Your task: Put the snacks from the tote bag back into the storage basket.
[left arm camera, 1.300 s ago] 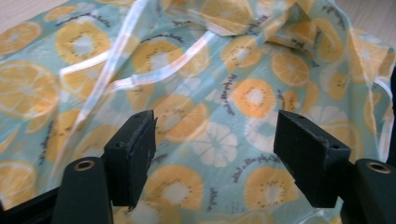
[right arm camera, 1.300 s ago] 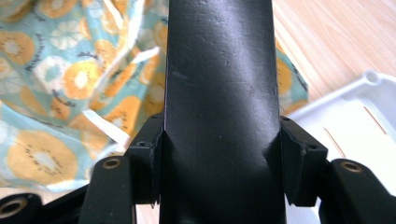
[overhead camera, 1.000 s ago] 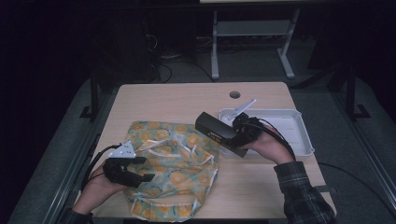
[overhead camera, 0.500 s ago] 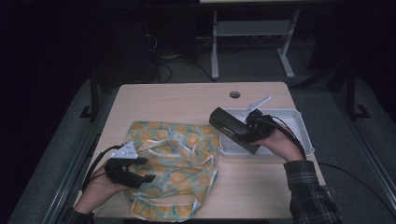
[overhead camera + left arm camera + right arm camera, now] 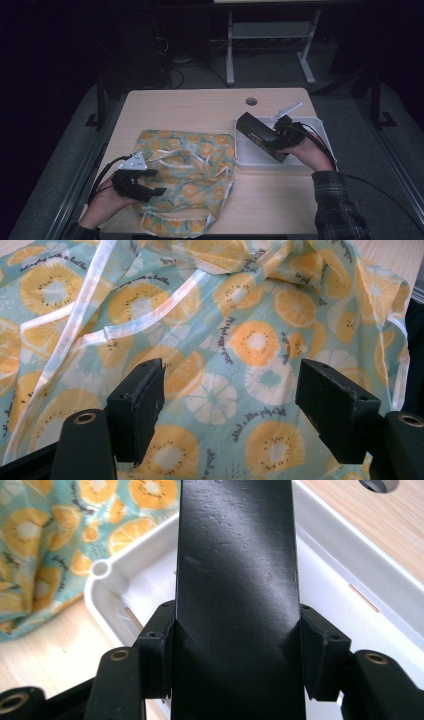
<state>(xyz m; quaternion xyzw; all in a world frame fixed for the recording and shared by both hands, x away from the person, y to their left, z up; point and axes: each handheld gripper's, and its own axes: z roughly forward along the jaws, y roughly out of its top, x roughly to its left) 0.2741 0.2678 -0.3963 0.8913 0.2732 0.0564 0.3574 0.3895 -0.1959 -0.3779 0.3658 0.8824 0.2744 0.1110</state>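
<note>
My right tongs clamp a black box over the white tray. My left tongs gape wide, empty, above the cloth bag (orange-slice print).

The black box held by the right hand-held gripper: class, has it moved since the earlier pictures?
Yes. The black box, clamped in the right hand-held gripper, has shifted right, off the fruit-print bag, and is now over the white tray.

black box hiding tray floor, bag cut off below
</note>
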